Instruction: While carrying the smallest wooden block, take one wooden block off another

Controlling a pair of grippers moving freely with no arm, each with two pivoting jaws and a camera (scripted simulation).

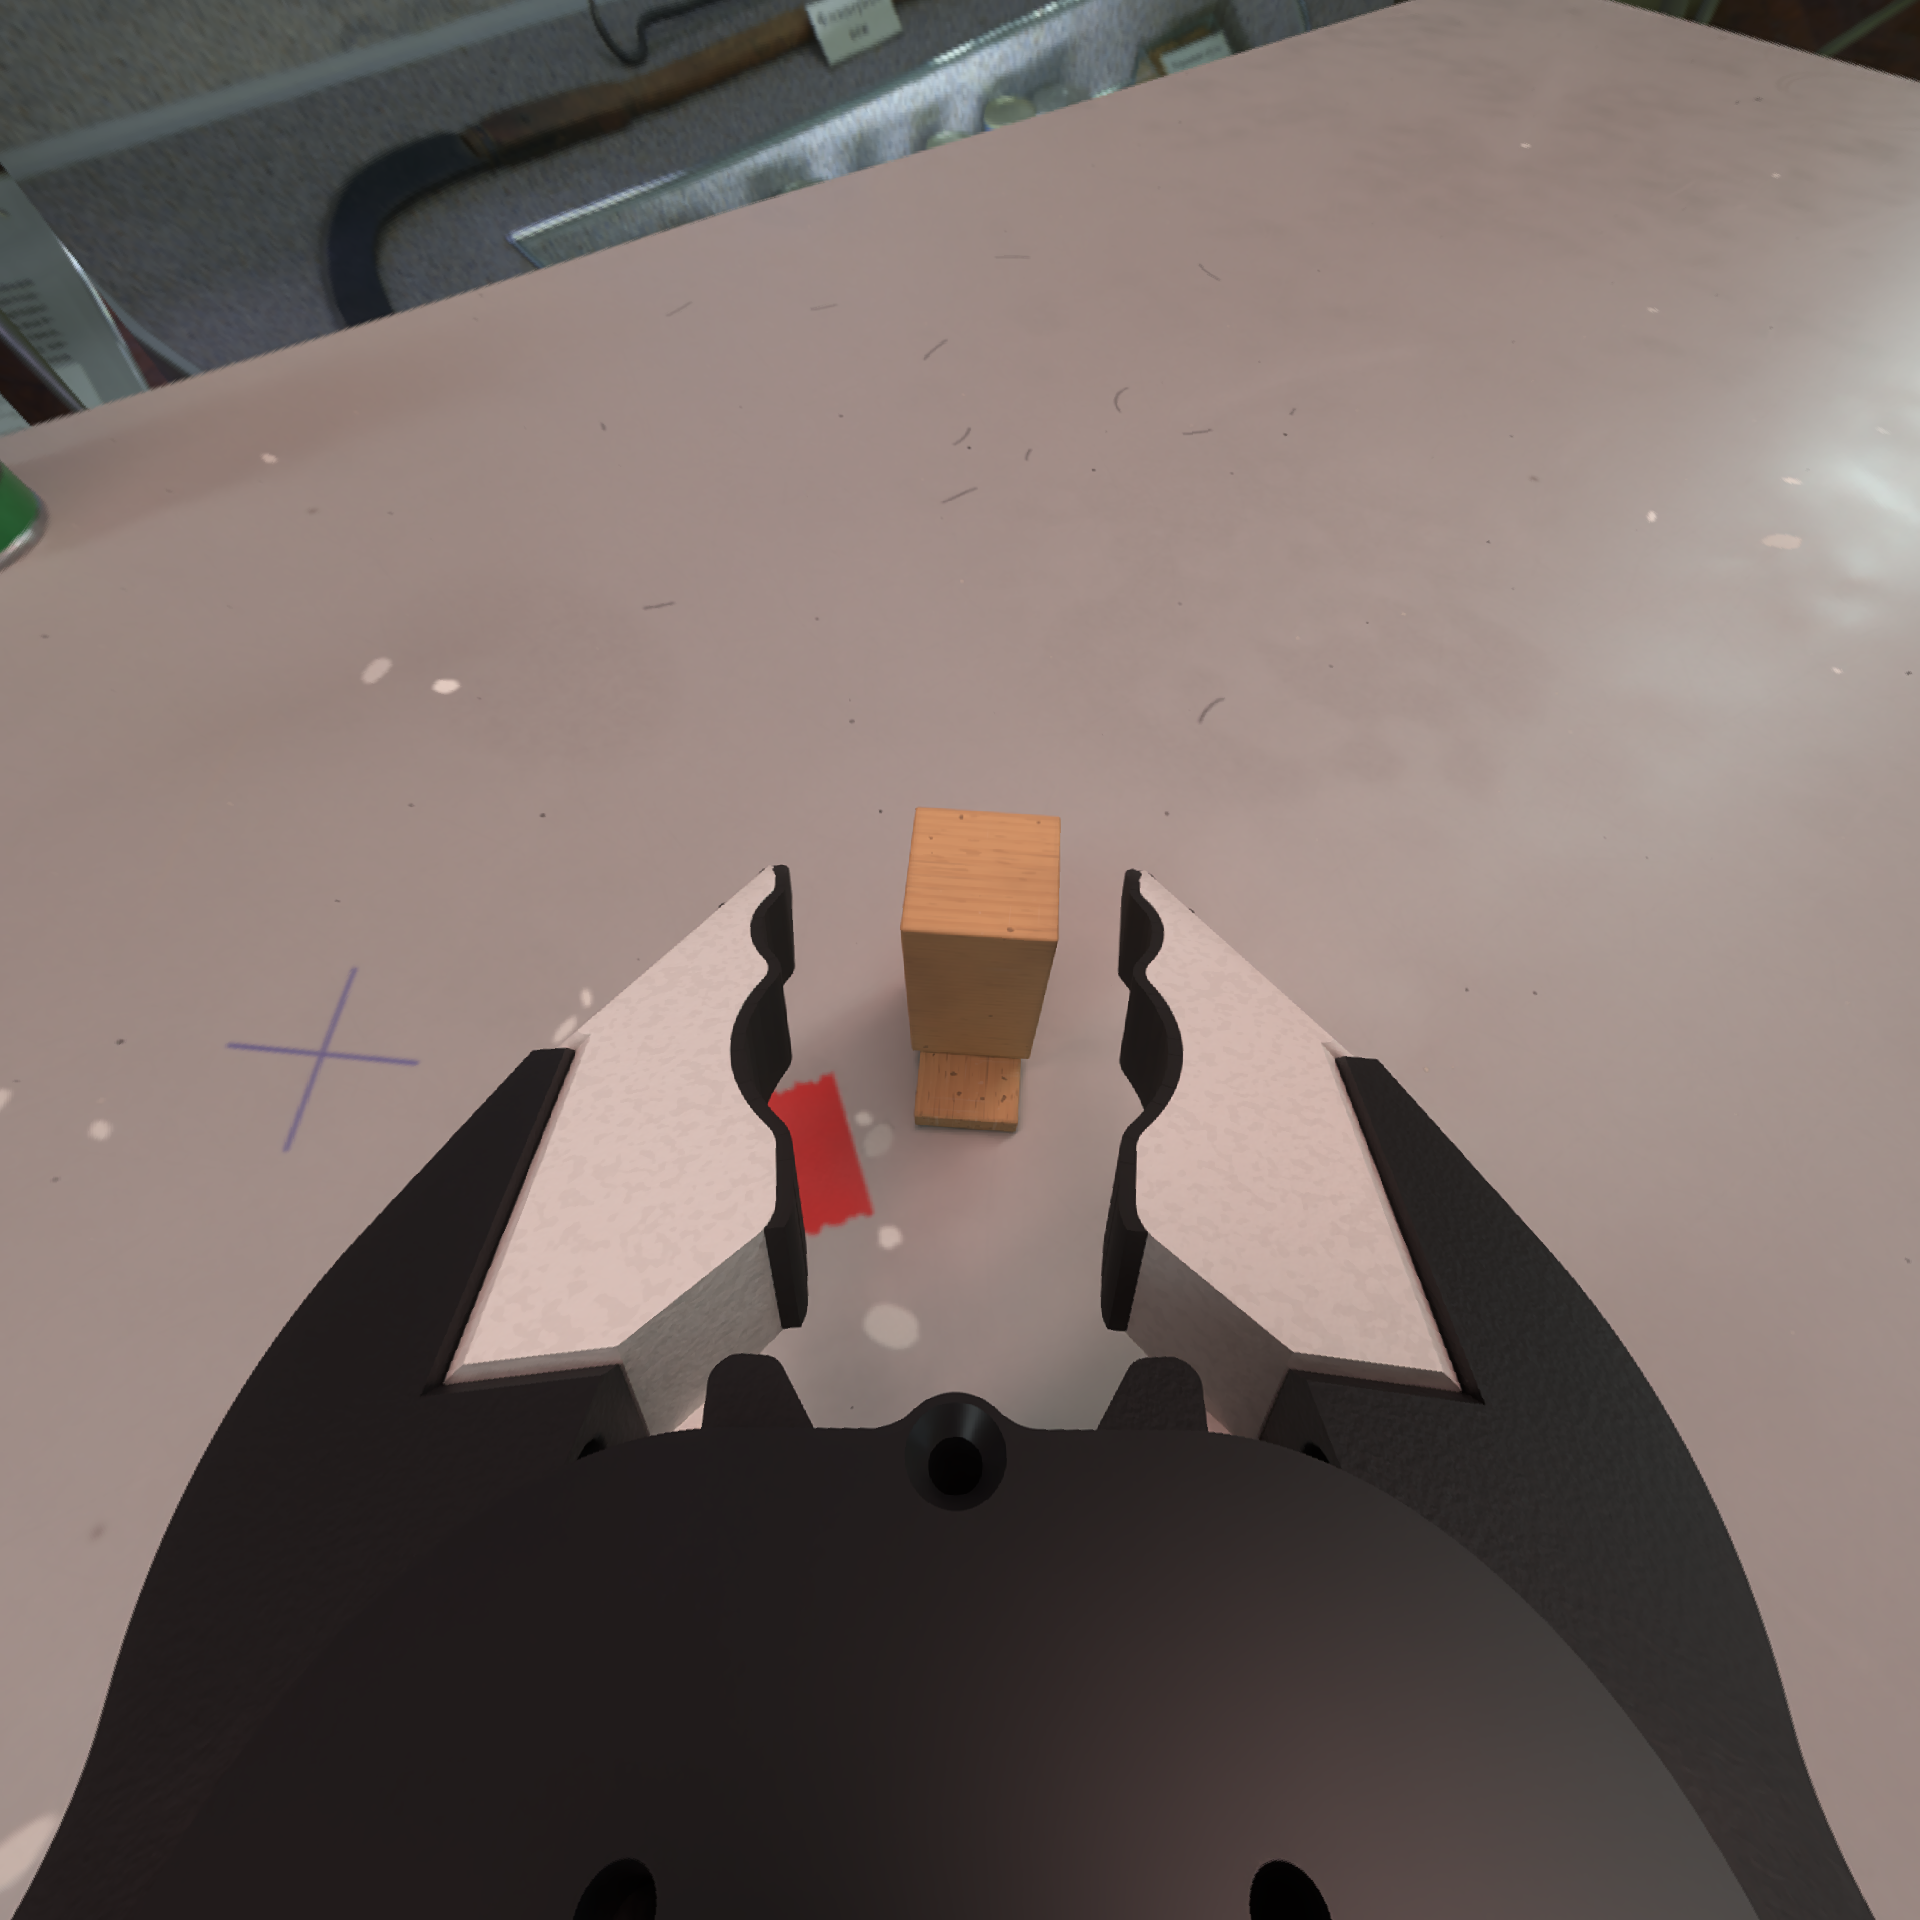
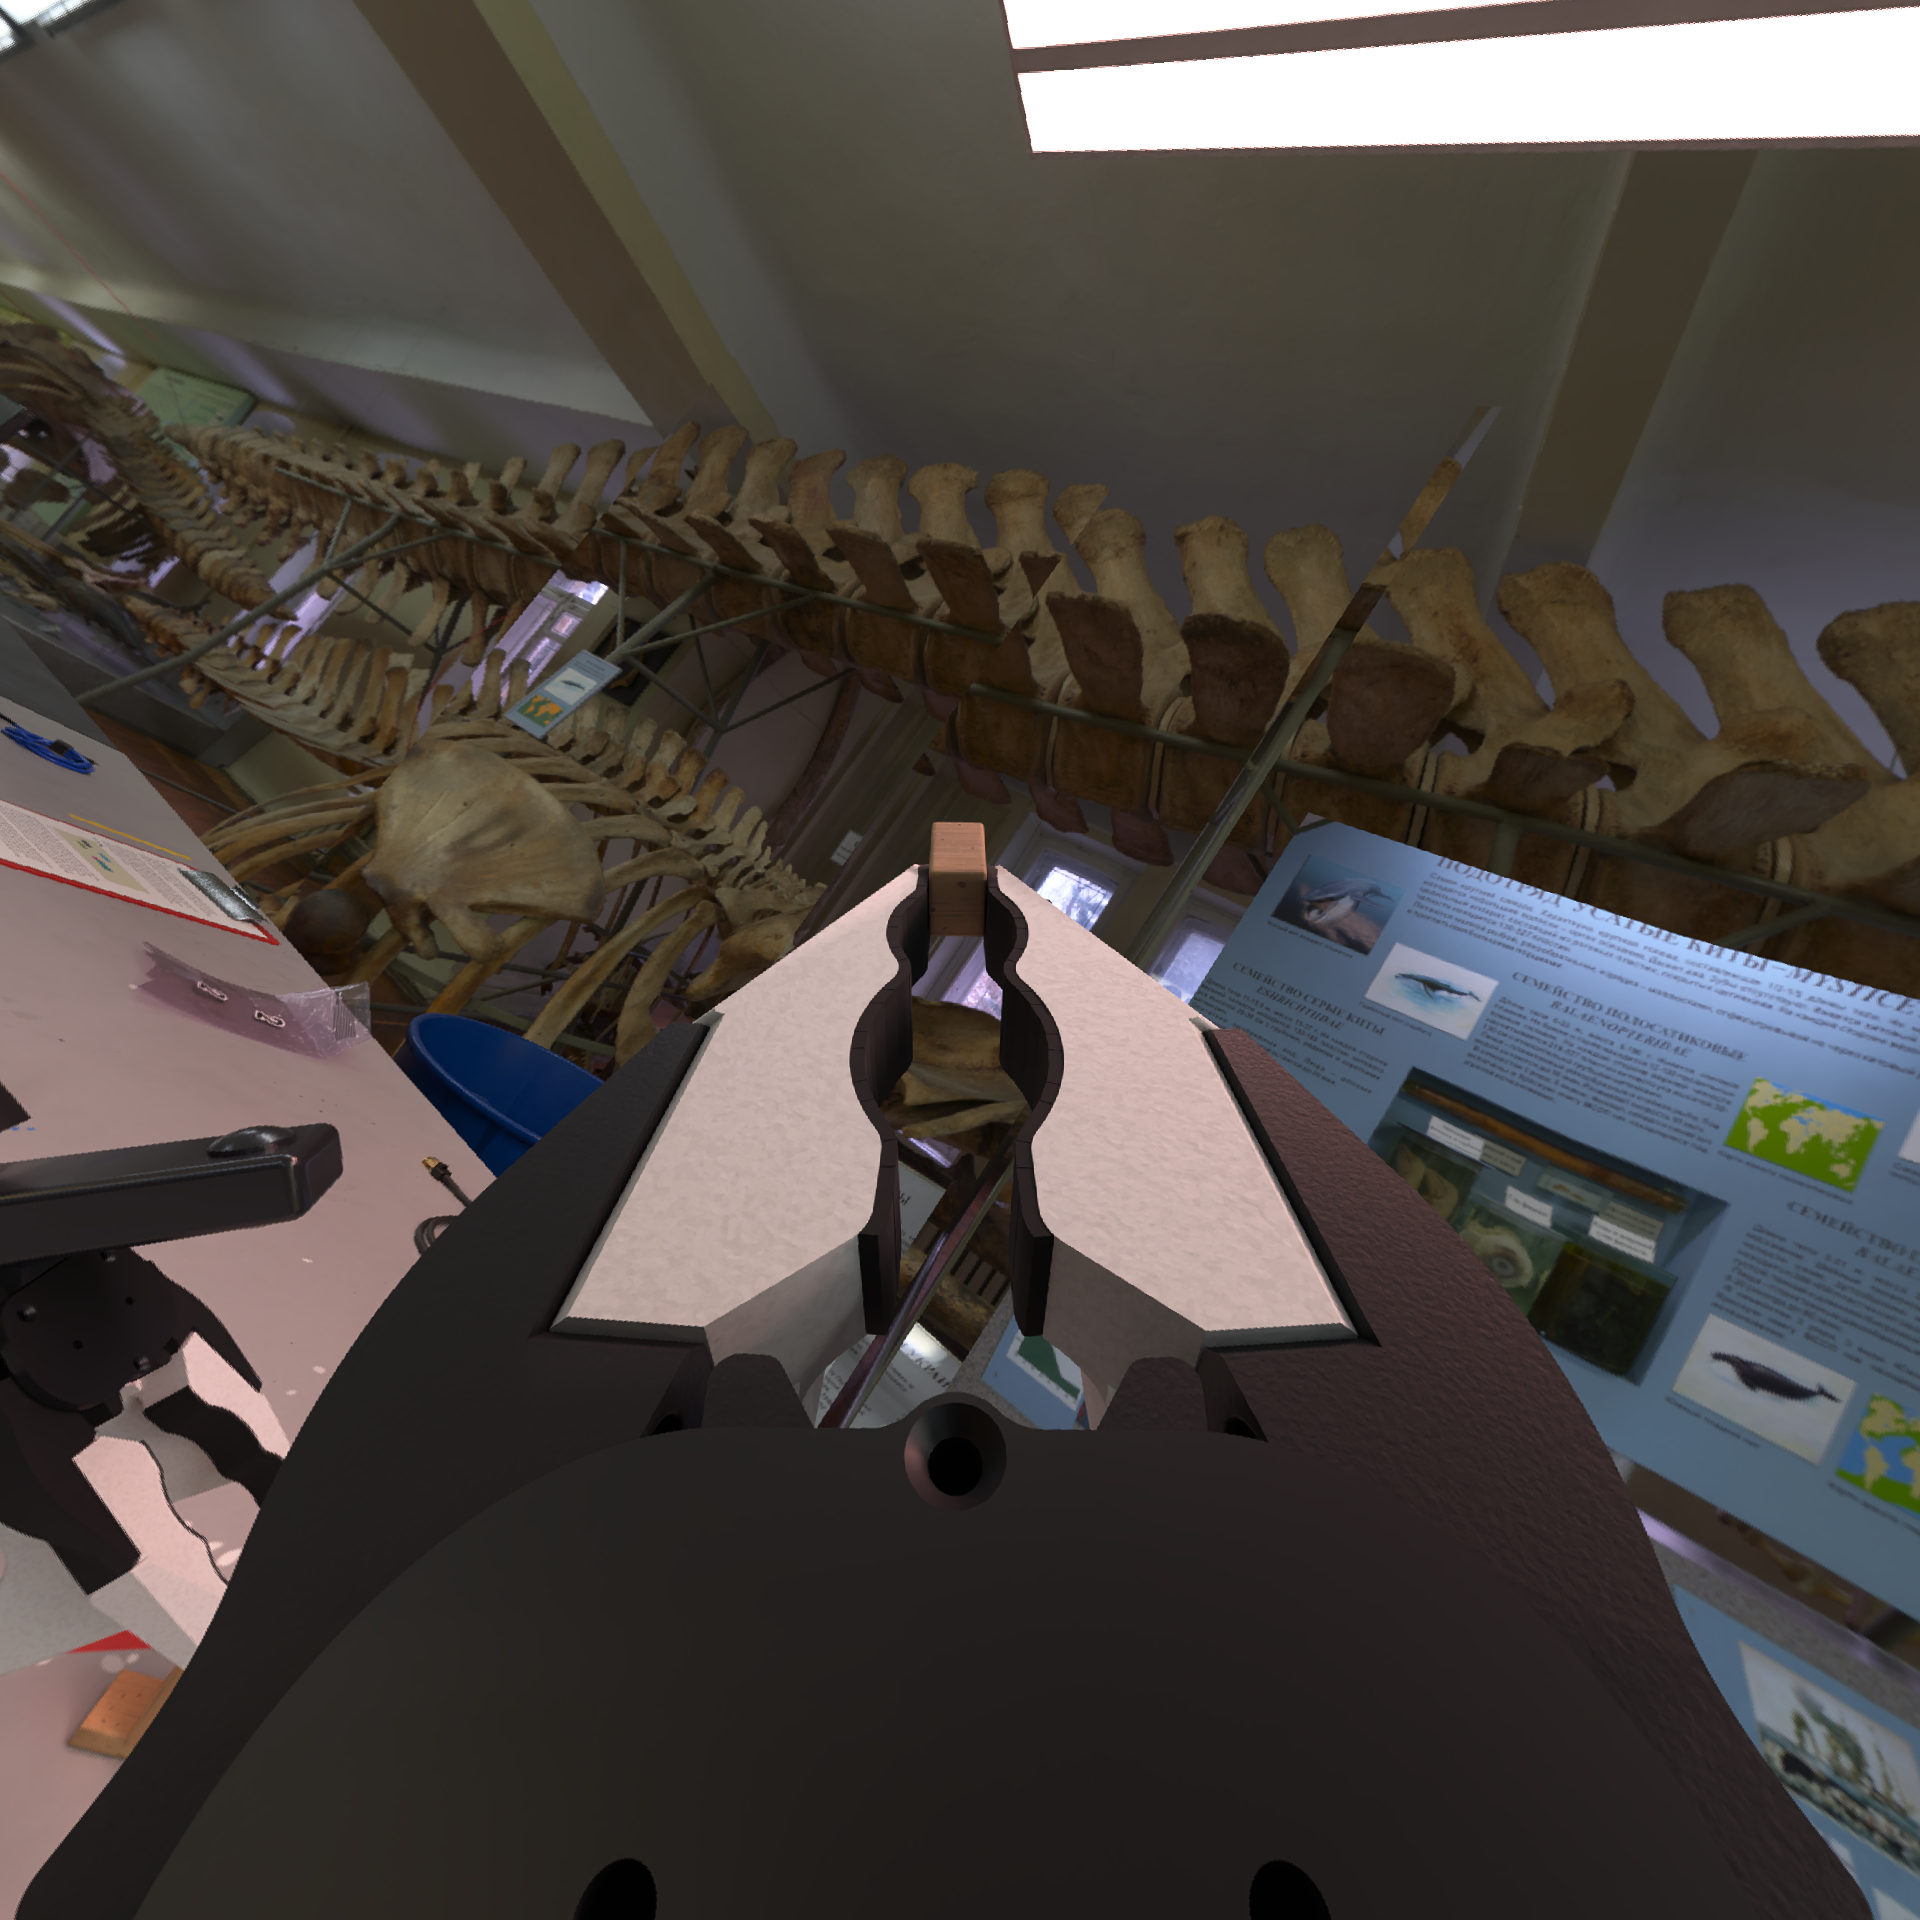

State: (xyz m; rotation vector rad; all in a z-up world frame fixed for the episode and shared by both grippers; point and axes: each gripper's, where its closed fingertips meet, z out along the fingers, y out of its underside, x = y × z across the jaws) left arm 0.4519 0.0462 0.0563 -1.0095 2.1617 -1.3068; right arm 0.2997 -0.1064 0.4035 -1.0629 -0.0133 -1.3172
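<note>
The left gripper (image 1: 956,883) hangs above the pale pinkish-grey tabletop (image 1: 1351,623) with its white, black-edged fingers (image 1: 665,1101) spread wide, holding nothing. Between the fingertips, lower down on the table, stands a tall orange-brown wooden block (image 1: 980,930) resting on top of a thin flat wooden block (image 1: 966,1091) whose near end sticks out from beneath it. Neither finger touches the stack. A short strip of red tape (image 1: 826,1153) lies on the table just left of the flat block, partly hidden by the left finger, and a thin blue cross mark (image 1: 322,1055) is drawn well off to the left. The right gripper (image 2: 958,883) is raised and points away from the table toward a long brown whale skeleton (image 2: 1039,623) and a blue display board (image 2: 1558,1091); its fingers are pressed in on a small light-brown wooden cube (image 2: 957,878), pinched at the very tips with its upper part standing clear of them. At that view's lower left the left gripper (image 2: 94,1403) shows over the table, with the flat wooden block (image 2: 120,1709) lying below it. A deep-blue round bin (image 2: 499,1081) stands beyond the table edge; its contents cannot be seen.
</note>
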